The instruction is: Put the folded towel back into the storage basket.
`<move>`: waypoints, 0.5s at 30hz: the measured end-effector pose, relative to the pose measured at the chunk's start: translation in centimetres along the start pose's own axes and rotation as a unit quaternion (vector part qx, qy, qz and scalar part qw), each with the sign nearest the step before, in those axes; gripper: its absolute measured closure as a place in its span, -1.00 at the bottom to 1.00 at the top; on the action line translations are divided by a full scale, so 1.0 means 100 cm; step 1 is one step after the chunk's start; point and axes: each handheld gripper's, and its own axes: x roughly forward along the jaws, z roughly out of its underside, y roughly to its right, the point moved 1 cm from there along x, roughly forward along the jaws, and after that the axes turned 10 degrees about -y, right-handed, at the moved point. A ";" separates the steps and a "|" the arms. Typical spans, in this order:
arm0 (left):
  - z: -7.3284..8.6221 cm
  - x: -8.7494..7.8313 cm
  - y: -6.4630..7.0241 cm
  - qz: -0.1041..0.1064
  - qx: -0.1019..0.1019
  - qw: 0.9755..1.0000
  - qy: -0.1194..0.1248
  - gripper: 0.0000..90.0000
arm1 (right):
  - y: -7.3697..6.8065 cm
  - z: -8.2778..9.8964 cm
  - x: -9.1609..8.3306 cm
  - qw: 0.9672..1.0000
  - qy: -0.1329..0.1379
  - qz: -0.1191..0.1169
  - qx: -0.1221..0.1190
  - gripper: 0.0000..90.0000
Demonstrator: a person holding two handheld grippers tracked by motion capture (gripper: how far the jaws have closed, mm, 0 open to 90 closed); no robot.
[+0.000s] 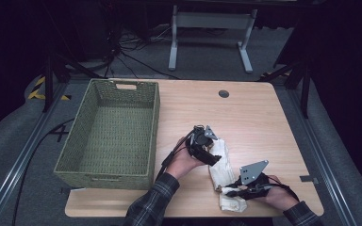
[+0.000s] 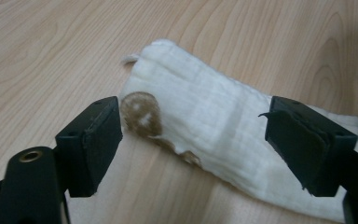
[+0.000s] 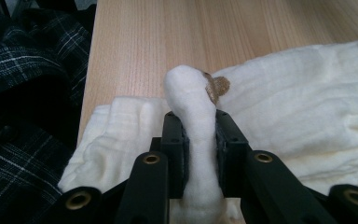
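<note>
A long cream cloth (image 1: 220, 173) with a brown patch (image 2: 141, 113) lies on the wooden table (image 1: 250, 117), near its front edge. My left gripper (image 1: 213, 158) hangs over the cloth's far end. In the left gripper view this left gripper (image 2: 193, 140) stands open, its pads apart on either side of the cloth (image 2: 214, 121) and not touching it. At the near end, my right gripper (image 1: 227, 191) lies low on the table. The right gripper view shows the right gripper (image 3: 200, 135) shut on a raised fold of the cloth (image 3: 191, 93).
A deep green woven basket (image 1: 104, 179) with nothing in it stands on the table's left half, close to the left hand. A round cable hole (image 1: 224, 93) sits at the table's far edge. A plaid sleeve (image 3: 23, 93) lies beside the cloth's near end.
</note>
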 end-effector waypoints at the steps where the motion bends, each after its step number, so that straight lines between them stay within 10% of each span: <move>1: -0.003 0.001 -0.002 -0.002 0.004 1.000 0.000 -0.58 | 0.000 0.000 0.000 1.000 0.000 0.000 0.000 0.73; 15: -0.028 0.022 -0.036 0.007 0.002 1.000 -0.009 -0.57 | 0.000 0.000 0.000 1.000 0.002 -0.004 0.006 0.72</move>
